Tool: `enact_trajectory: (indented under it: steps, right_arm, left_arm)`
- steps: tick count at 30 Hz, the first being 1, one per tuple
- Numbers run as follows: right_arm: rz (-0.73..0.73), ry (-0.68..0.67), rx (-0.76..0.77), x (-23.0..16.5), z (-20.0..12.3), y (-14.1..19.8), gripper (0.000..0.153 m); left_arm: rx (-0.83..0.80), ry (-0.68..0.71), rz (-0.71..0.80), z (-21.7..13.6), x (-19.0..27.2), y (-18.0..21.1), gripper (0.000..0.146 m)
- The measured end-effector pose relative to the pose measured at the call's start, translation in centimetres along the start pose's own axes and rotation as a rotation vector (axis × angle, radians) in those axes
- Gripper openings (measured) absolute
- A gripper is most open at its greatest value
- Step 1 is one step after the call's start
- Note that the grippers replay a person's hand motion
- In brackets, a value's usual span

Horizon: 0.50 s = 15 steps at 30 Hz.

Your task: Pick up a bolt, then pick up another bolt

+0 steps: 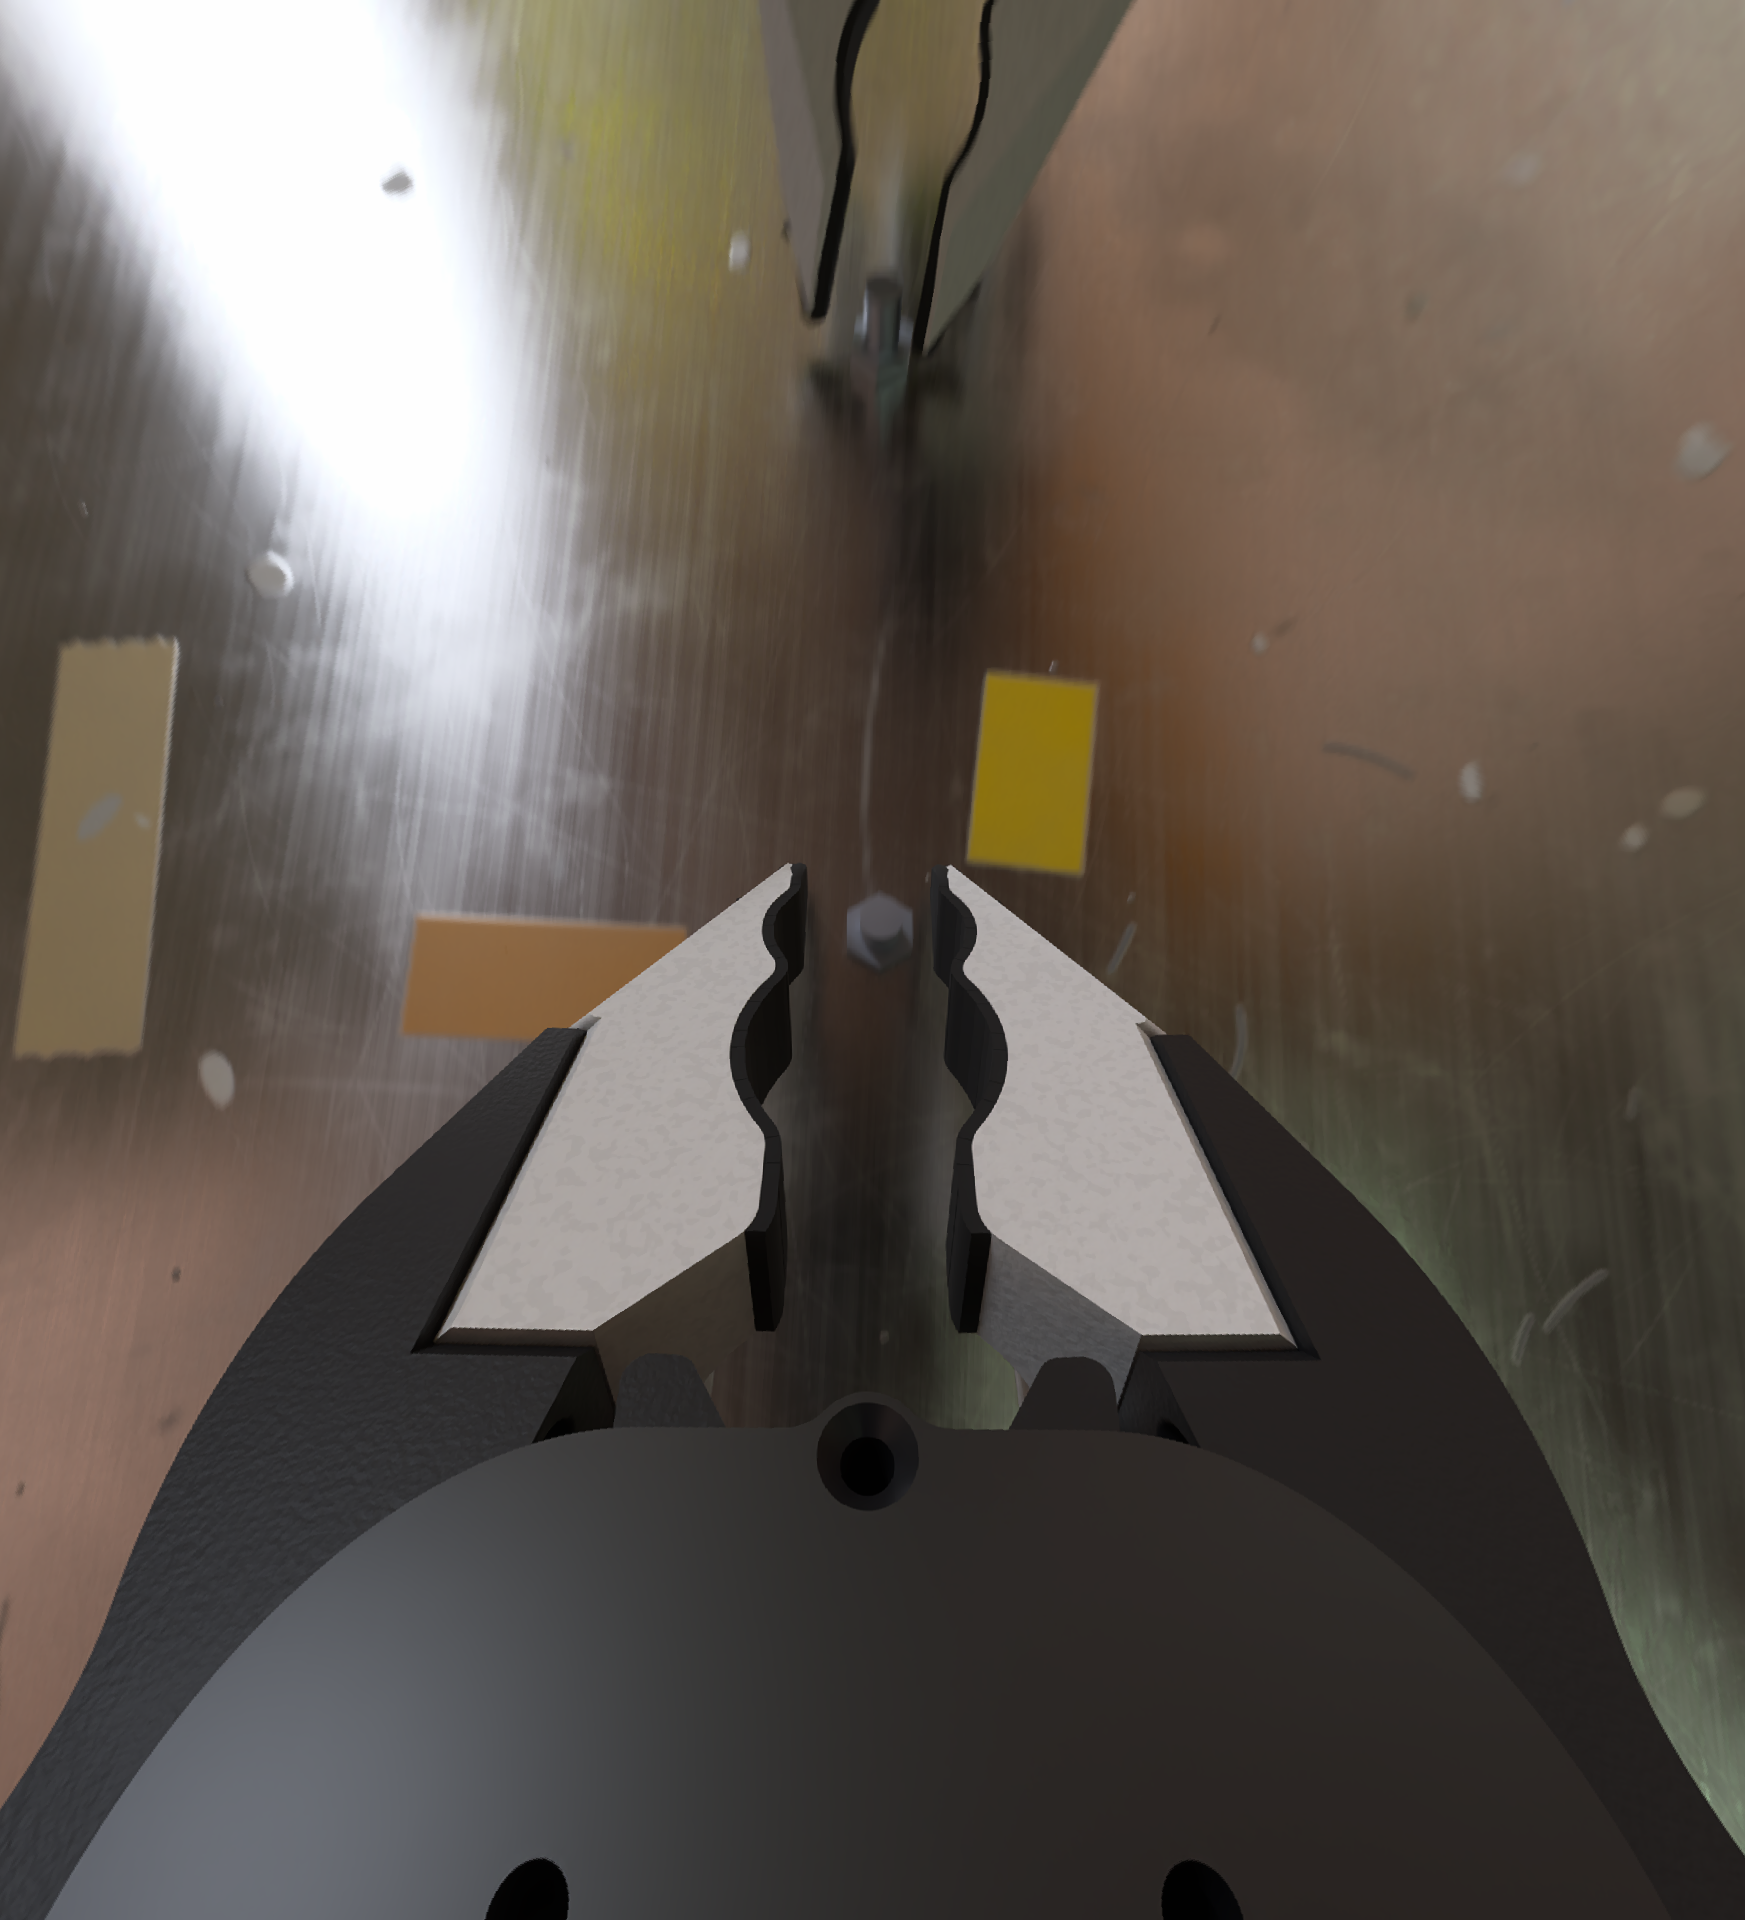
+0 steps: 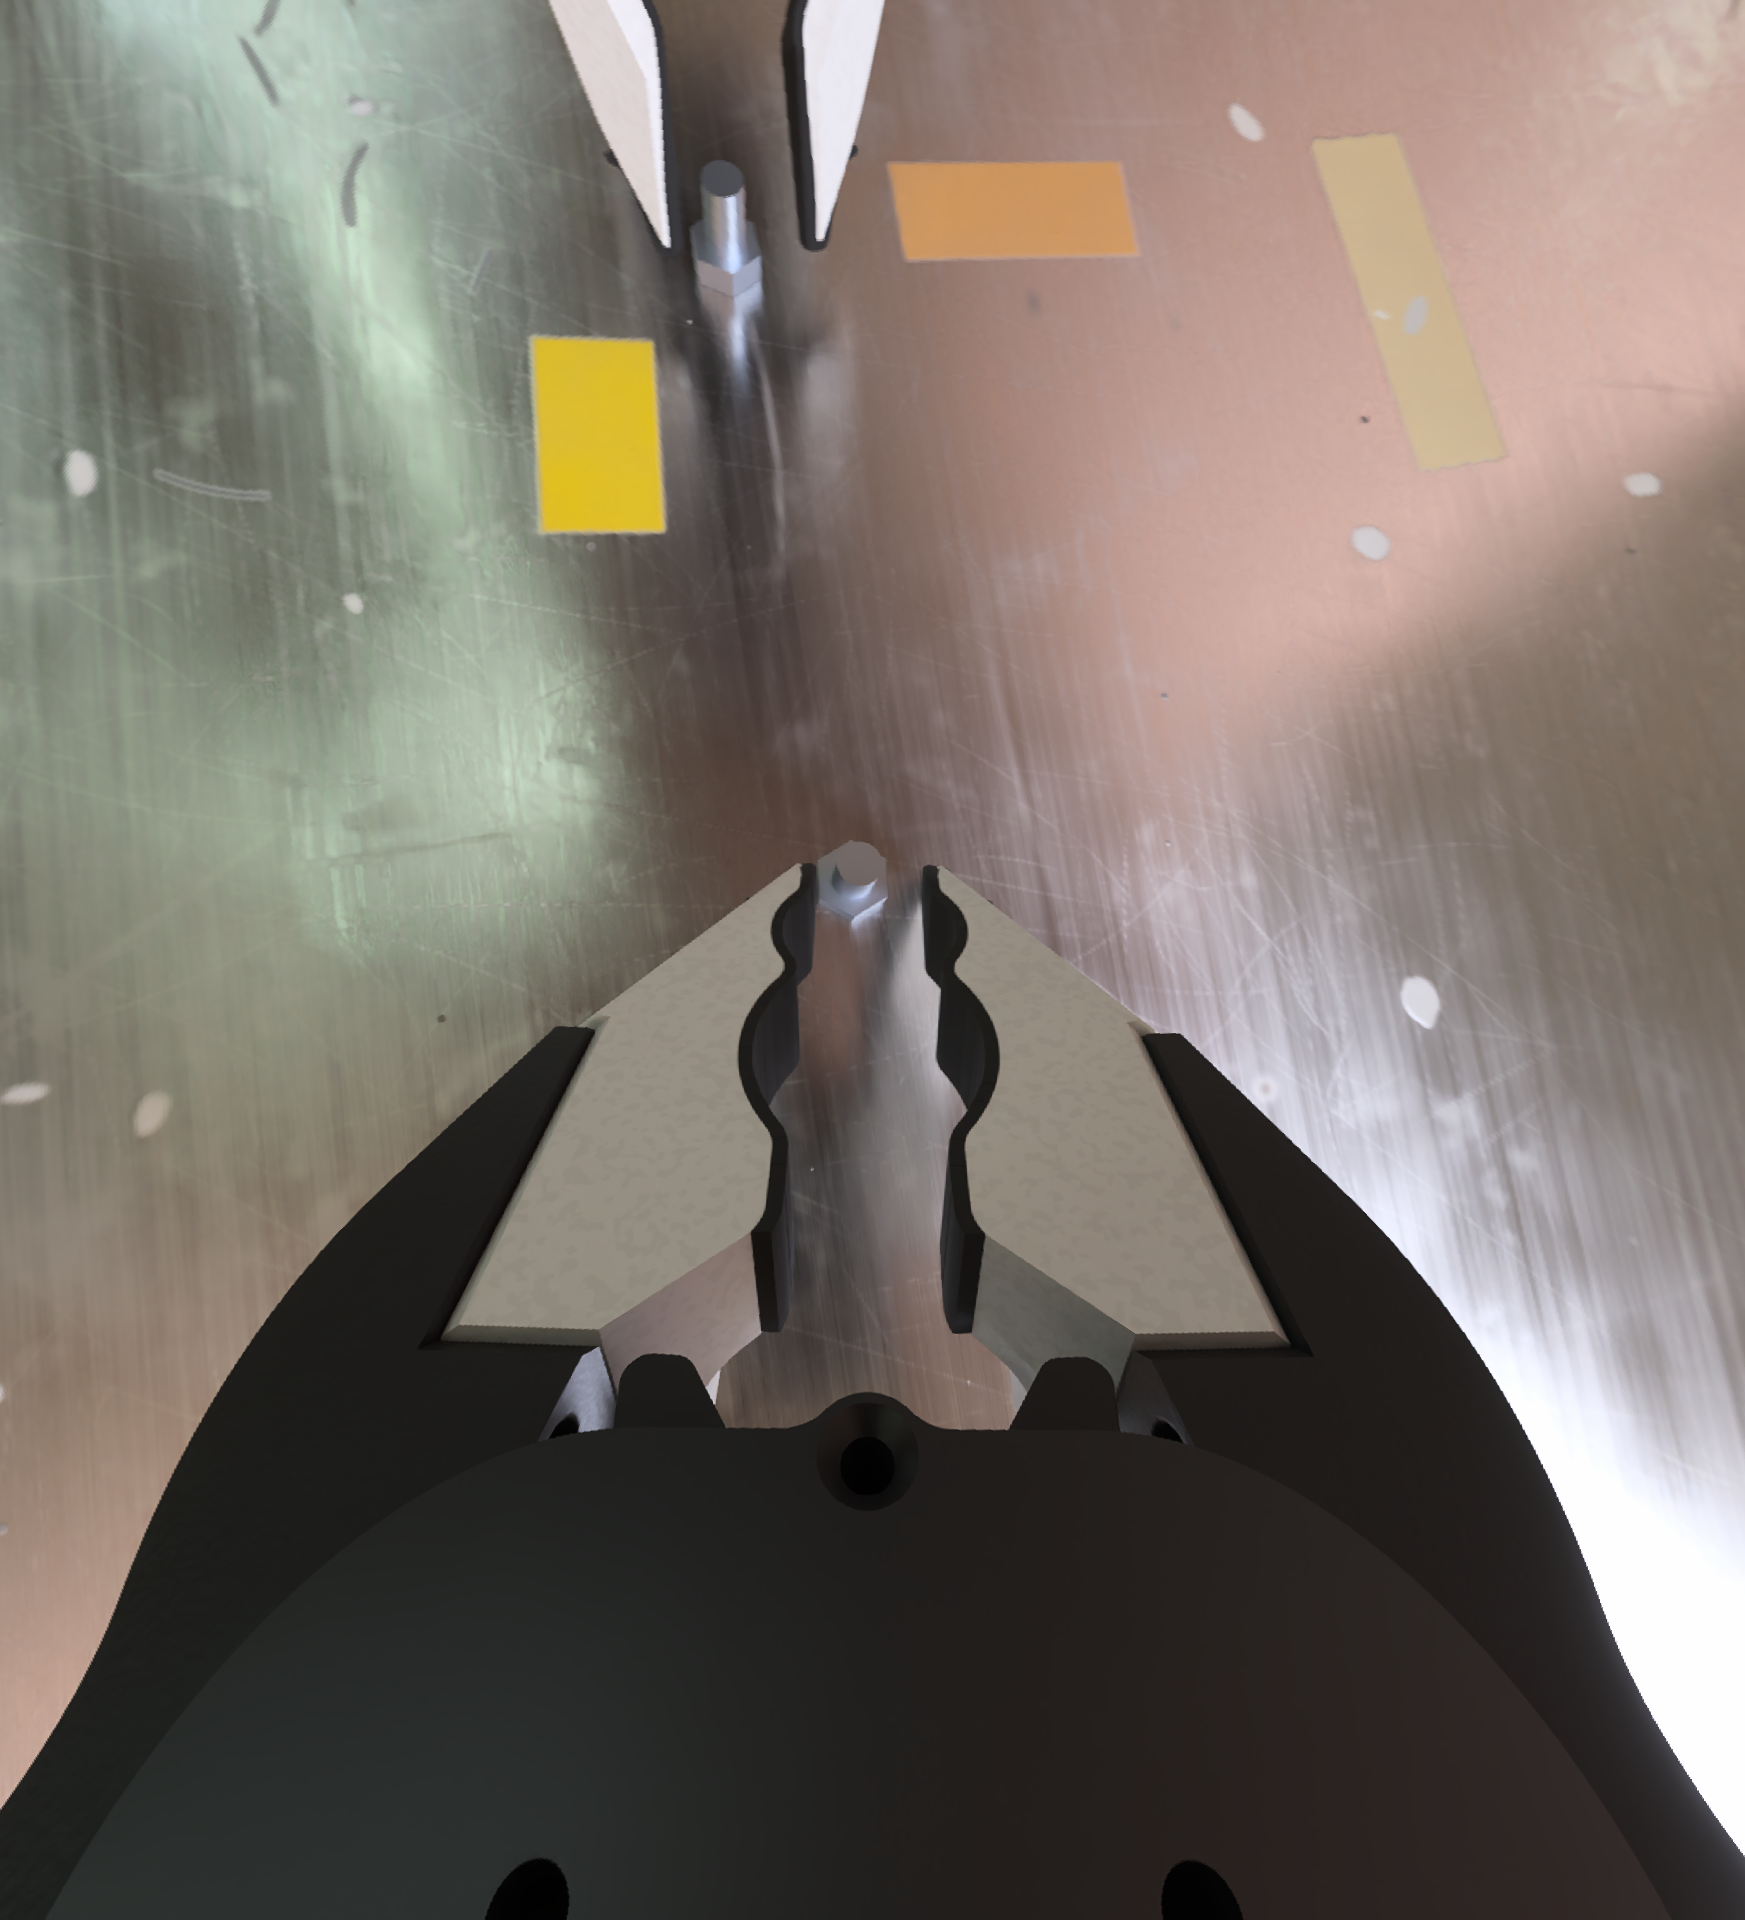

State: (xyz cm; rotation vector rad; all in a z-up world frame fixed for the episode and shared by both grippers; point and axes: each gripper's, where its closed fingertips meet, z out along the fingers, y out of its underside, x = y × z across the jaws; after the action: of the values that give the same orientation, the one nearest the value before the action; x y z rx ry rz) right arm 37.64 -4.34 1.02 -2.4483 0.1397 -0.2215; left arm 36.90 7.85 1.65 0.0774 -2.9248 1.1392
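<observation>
Two grey hex bolts stand head-down on a scratched metal table (image 1: 1367, 520). In the left wrist view, one bolt (image 1: 878, 928) stands between the tips of my left gripper (image 1: 868, 894), which is open with a gap on both sides. In the right wrist view, the other bolt (image 2: 852, 881) stands between the tips of my right gripper (image 2: 866, 878), which is also open. Each view shows the other gripper farther off, straddling its bolt: the right gripper (image 1: 873, 322) in the left wrist view and the left gripper (image 2: 738, 244), with its bolt (image 2: 726, 223), in the right wrist view.
Flat patches lie on the table: a yellow one (image 1: 1032, 774) (image 2: 598, 436), an orange one (image 1: 535, 971) (image 2: 1013, 208) and a beige strip (image 1: 99, 847) (image 2: 1408, 301). Small white specks dot the surface. A bright glare covers part of it.
</observation>
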Motion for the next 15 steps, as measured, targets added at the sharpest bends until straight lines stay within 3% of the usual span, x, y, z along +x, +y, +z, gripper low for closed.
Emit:
enact_trajectory:
  steps: [4,8,15]
  right_arm:
    - [-0.019,-0.062,0.003,-0.2,0.4,-0.2,0.013]
    - [0.011,-0.076,0.023,0.8,0.1,-0.5,0.013]
    - [0.061,-0.151,0.101,0.0,-3.6,-2.1,0.013]
  left_arm:
    - [-0.054,-0.008,-0.016,0.3,0.2,1.0,0.013]
    - [-0.062,-0.024,-0.034,0.3,-0.2,0.8,0.013]
    - [0.101,0.103,-0.158,-1.9,1.6,-2.5,0.013]
